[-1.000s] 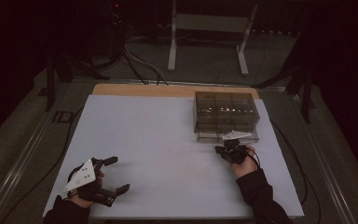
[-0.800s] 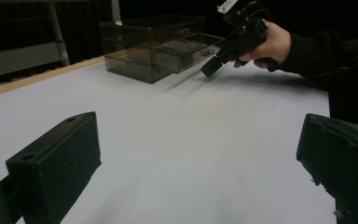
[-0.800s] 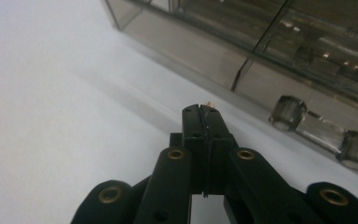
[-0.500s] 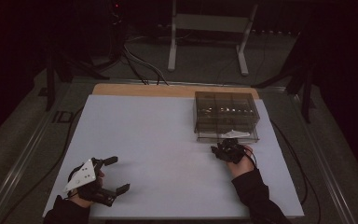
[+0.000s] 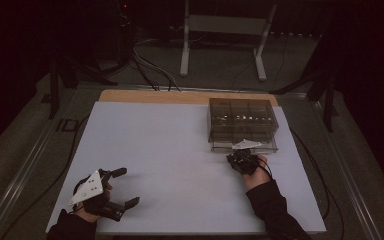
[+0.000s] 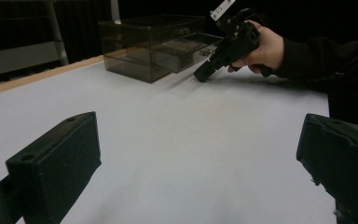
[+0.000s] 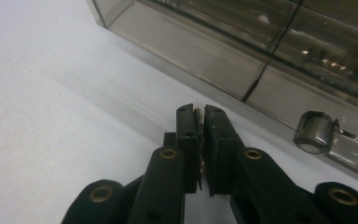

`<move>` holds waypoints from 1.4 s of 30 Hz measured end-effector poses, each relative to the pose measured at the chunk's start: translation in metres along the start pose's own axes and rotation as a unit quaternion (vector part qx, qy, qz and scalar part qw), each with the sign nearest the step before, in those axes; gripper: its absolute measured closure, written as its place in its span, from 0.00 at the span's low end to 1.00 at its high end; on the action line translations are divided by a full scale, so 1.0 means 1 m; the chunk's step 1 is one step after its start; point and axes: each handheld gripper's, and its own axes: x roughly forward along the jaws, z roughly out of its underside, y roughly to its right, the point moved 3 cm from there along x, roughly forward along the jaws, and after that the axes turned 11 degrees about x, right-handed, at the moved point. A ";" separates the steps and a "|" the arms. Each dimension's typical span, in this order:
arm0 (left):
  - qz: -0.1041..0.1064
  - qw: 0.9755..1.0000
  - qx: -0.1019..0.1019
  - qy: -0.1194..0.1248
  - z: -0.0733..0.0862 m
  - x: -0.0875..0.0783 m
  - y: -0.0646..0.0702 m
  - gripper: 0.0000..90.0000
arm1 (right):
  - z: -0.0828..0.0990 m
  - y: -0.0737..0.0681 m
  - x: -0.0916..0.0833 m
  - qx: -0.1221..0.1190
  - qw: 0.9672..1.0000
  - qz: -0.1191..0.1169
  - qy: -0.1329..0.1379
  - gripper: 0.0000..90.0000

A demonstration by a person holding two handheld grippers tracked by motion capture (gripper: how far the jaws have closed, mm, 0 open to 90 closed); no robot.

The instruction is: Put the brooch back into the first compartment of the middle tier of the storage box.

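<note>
A smoky clear drawer box point(image 5: 242, 117) stands at the table's far right, its lowest drawer point(image 5: 245, 146) pulled out; the drawer's round knob point(image 7: 313, 132) is close by in the right gripper view. My right gripper point(image 5: 231, 159) sits just in front of that drawer, tips down at the white tabletop point(image 6: 200, 77). Its jaws have just been closing, and they now pinch a small thin piece point(image 7: 198, 113) between the pads. My left gripper point(image 5: 122, 187) rests at the near left, open, with nothing between its jaws point(image 6: 196, 163).
The white table sheet point(image 5: 170, 150) stretches between the two hands. A wooden strip point(image 5: 150, 96) runs along the far edge. Beyond it are a metal stand point(image 5: 225, 30) and cables point(image 5: 145, 65) on the dark floor.
The right hand has shifted slightly to the left in front of the open drawer. The left hand and its gripper have not moved.
</note>
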 end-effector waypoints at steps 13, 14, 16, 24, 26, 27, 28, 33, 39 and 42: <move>0.000 1.000 0.002 0.000 0.000 -0.001 0.000 0.00 | 0.000 0.002 -0.012 0.010 1.000 -0.013 0.004 0.95; 0.001 1.000 0.001 0.000 0.000 -0.001 0.000 0.00 | 0.000 0.002 -0.013 0.011 1.000 -0.016 0.004 0.95; 0.000 1.000 0.000 0.000 0.000 0.000 0.000 0.00 | 0.000 0.002 -0.015 0.010 1.000 -0.017 0.005 0.95; 0.000 1.000 -0.006 -0.004 0.002 0.001 -0.001 0.00 | 0.002 -0.002 -0.026 0.010 1.000 -0.028 0.005 0.94; -0.001 1.000 -0.007 -0.004 0.002 0.002 -0.001 0.00 | 0.002 -0.003 -0.029 0.007 0.999 -0.032 0.005 0.94; -0.002 1.000 -0.009 -0.004 0.002 0.002 -0.001 0.00 | 0.002 -0.004 -0.030 0.006 0.999 -0.031 0.006 0.94; -0.003 1.000 -0.011 -0.004 0.003 0.002 -0.002 0.00 | 0.002 -0.005 -0.031 0.007 0.999 -0.034 0.006 0.94; -0.004 1.000 -0.011 -0.005 0.003 0.002 -0.002 0.00 | 0.003 -0.007 -0.033 0.012 0.999 -0.042 0.004 0.94; -0.003 1.000 -0.012 -0.007 0.004 0.002 -0.002 0.00 | 0.002 -0.012 -0.041 0.007 0.999 -0.048 0.009 0.94; -0.002 1.000 -0.010 -0.007 0.003 0.003 -0.002 0.00 | 0.002 -0.015 -0.044 0.003 0.999 -0.052 0.010 0.94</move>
